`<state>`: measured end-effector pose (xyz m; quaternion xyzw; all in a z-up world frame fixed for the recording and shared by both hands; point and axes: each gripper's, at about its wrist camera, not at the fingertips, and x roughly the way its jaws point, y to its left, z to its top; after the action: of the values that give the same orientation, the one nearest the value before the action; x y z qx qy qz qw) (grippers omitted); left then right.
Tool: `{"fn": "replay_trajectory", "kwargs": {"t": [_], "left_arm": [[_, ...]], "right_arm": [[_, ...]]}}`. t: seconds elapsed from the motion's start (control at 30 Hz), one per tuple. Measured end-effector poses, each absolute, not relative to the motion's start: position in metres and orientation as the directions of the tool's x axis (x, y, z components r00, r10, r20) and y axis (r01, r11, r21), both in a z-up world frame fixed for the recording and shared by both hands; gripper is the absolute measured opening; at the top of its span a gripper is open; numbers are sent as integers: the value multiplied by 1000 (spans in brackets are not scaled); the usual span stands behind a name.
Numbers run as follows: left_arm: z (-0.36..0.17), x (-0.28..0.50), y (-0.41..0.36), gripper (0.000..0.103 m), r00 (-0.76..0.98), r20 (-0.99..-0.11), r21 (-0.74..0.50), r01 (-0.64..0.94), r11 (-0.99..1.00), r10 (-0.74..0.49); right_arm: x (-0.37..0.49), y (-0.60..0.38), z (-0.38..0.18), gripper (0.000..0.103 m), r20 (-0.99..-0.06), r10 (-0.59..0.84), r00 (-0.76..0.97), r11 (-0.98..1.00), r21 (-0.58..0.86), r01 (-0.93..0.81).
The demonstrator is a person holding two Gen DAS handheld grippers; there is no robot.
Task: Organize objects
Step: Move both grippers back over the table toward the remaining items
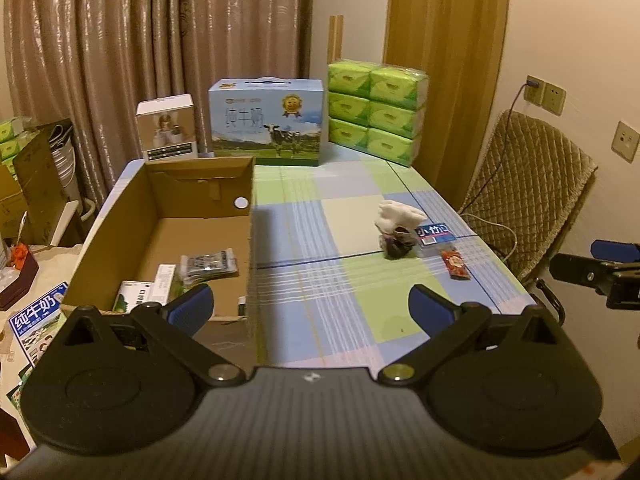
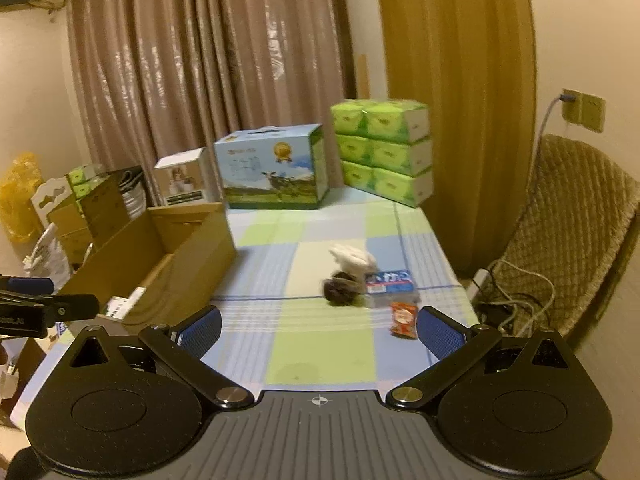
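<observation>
An open cardboard box [image 1: 160, 216] [image 2: 192, 252] sits at the table's left and holds a dark packet [image 1: 208, 266] and white cartons [image 1: 138, 298]. On the checked tablecloth lie a white crumpled bag [image 1: 400, 214] [image 2: 354, 258], a dark bundle [image 1: 396, 246] [image 2: 340, 292], a blue-labelled packet [image 1: 434, 236] [image 2: 390, 282] and a small red snack packet [image 1: 454, 264] [image 2: 404, 320]. My left gripper [image 1: 310, 310] is open and empty near the table's front edge, beside the box. My right gripper [image 2: 320, 330] is open and empty, the red packet just past its right finger.
A blue milk carton case [image 1: 266, 120] [image 2: 274, 166], a small white box [image 1: 168, 126] and stacked green tissue packs [image 1: 376, 112] [image 2: 384, 148] stand at the table's back. A padded chair [image 1: 528, 188] [image 2: 568, 232] stands right. Boxes and clutter fill the left side.
</observation>
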<state>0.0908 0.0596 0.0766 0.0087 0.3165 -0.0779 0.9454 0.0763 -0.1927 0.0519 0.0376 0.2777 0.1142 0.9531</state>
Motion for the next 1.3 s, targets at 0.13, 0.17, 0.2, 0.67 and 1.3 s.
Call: {"fn": "replay_trajectory", "kwargs": {"t": [0.13, 0.17, 0.2, 0.67, 1.3], "left_arm": [[72, 94, 50, 102, 781, -605, -38, 167, 985, -155], [71, 95, 47, 102, 780, -606, -38, 170, 985, -158], [70, 94, 45, 102, 779, -605, -37, 174, 984, -161], [42, 126, 3, 102, 759, -614, -35, 246, 969, -215], [-44, 256, -65, 101, 720, -649, -5, 320, 947, -247]], "right_arm": [[74, -209, 46, 101, -527, 217, 821, 976, 142, -167], [74, -212, 45, 101, -530, 212, 821, 977, 141, -162], [73, -215, 44, 101, -532, 208, 821, 978, 140, -157], [87, -246, 16, 101, -566, 133, 813, 990, 115, -82], [199, -277, -57, 68, -634, 152, 758, 987, 137, -84]]}}
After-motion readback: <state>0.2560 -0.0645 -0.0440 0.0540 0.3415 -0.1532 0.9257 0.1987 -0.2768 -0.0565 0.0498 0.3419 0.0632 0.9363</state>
